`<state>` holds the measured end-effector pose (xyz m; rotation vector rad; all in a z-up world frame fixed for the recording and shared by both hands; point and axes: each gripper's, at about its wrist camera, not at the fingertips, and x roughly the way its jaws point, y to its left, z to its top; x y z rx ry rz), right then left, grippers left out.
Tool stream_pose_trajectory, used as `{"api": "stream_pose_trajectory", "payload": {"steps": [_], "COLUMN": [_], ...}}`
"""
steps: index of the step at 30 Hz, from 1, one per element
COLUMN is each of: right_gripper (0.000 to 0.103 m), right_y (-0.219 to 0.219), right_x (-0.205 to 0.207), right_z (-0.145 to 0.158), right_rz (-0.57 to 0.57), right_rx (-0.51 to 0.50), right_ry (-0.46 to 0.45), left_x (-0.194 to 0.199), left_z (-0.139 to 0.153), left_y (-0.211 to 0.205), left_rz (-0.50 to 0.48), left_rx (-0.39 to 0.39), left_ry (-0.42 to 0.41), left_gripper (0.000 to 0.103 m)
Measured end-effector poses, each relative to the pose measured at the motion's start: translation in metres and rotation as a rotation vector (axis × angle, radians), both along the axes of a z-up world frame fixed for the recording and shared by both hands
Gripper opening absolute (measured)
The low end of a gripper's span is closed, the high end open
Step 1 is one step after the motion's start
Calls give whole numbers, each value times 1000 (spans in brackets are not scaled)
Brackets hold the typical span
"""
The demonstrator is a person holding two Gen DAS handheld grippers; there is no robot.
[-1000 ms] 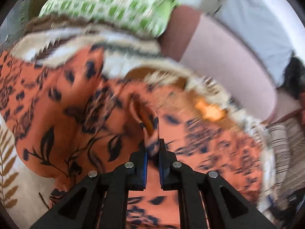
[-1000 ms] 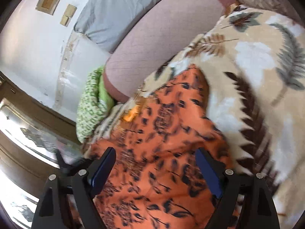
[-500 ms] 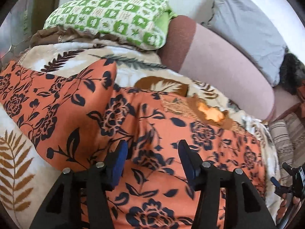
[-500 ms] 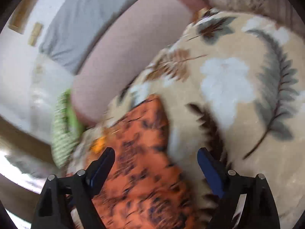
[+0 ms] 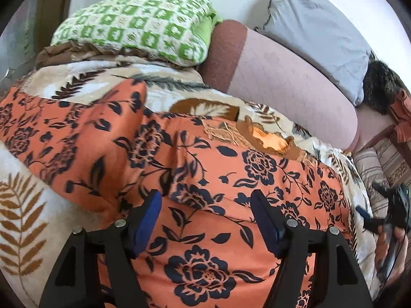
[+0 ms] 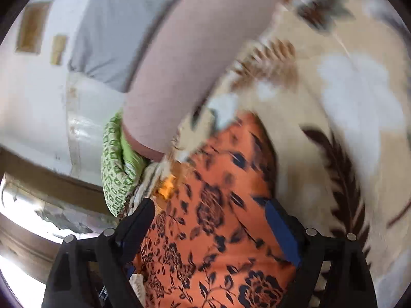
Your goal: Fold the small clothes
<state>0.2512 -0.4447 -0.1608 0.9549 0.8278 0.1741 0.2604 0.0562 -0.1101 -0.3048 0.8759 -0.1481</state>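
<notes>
An orange garment with a dark flower print [image 5: 205,169] lies spread on a cream blanket with a leaf pattern [image 5: 23,205]; a fold of it runs across the left part. My left gripper [image 5: 206,205] hovers just above the cloth, its jaws opening, with nothing pinched between the blue pads. In the right wrist view the same orange garment [image 6: 218,231] lies under my right gripper [image 6: 209,215], which stands wide open above it, gripping nothing. That right gripper [image 5: 380,215] also shows at the right edge of the left wrist view, held by a hand.
A green and white checked pillow [image 5: 138,23] sits at the back left on the bedding. A pink bolster [image 5: 282,82] and a grey pillow [image 5: 316,30] line the back by the white wall. Striped fabric [image 5: 380,164] lies at the right.
My left gripper let go of the pinched orange cloth and its jaws spread wide; the cloth now lies flat. The right gripper swung sideways over the garment's edge, staying open.
</notes>
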Motion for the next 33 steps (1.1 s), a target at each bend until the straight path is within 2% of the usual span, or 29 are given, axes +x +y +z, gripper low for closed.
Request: {"api": "stream_pose_trajectory", "payload": {"steps": [2, 6, 7, 9, 11, 12, 13, 14, 16, 18, 20, 23, 24, 27, 30, 32, 33], "right_gripper": [90, 88, 81, 77, 69, 59, 35, 21, 14, 14, 12, 20, 23, 25, 25, 26, 35], "right_y": [-2, 2, 6, 10, 7, 6, 5, 0, 12, 28, 28, 16, 15, 9, 15, 26, 33], "right_x": [17, 45, 46, 45, 44, 46, 47, 47, 52, 55, 61, 56, 54, 48, 37, 30, 33], "right_z": [-8, -29, -28, -31, -37, -40, -41, -38, -26, -19, -35, -31, -27, -11, 2, -1, -12], "right_rz": [-12, 94, 107, 119, 114, 115, 118, 125, 158, 210, 211, 133, 117, 68, 78, 161, 235], "right_rx": [-79, -165, -198, -215, -212, -216, -219, -228, -335, -498, -598, -482, -479, -443, -363, -244, -202], "right_ry": [67, 147, 146, 143, 144, 154, 162, 165, 142, 136, 193, 169, 160, 126, 70, 32, 41], "left_x": [1, -5, -8, -10, -10, -10, -10, -11, -13, -16, -16, -23, -26, -32, -36, -40, -41], "left_z": [-3, -5, -4, -4, -6, -7, -8, -10, -11, -12, -17, -14, -12, -7, -6, -3, -2], "left_y": [-3, -3, 0, 5, 10, 11, 11, 12, 12, 13, 13, 16, 16, 18, 23, 29, 33], "left_rz": [-4, -33, -33, -27, -19, -17, -17, -19, -23, -24, -21, -32, -39, -44, -43, -34, -26], "left_rx": [-15, -4, -1, -2, -14, -13, -11, -11, -8, -5, -2, -3, 14, 36, 19, 4, -10], "left_ry": [10, 4, 2, 2, 2, 4, 8, 14, 13, 7, 32, 29, 18, -1, 2, -5, -6], "left_gripper": [72, 72, 72, 72, 73, 73, 73, 73, 73, 73, 73, 73, 73, 73, 73, 73, 73]}}
